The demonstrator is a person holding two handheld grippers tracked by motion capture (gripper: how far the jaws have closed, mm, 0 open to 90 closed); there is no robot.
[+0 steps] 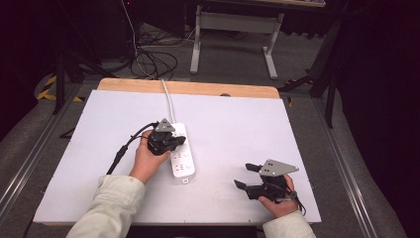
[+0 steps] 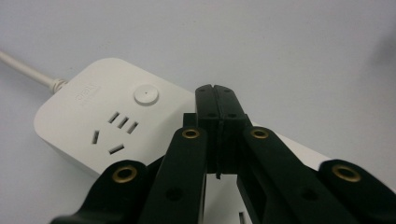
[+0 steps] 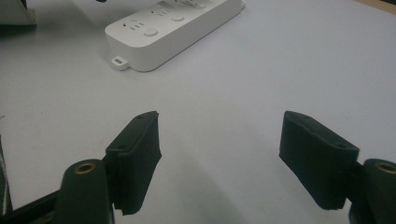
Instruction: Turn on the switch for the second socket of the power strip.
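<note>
Left gripper (image 2: 216,88) is held pressed together just above the power strip (image 2: 88,126), likely so a button can be poked; right gripper (image 3: 219,140) is parked spread, well apart.

I see a smooth white plastic power strip (image 2: 112,126) on a matt white surface (image 1: 237,129) with a bare wooden edge.

One white power strip (image 1: 181,153); one white table (image 1: 237,134); two grippers, left gripper (image 1: 171,141), right gripper (image 1: 245,176)
</note>
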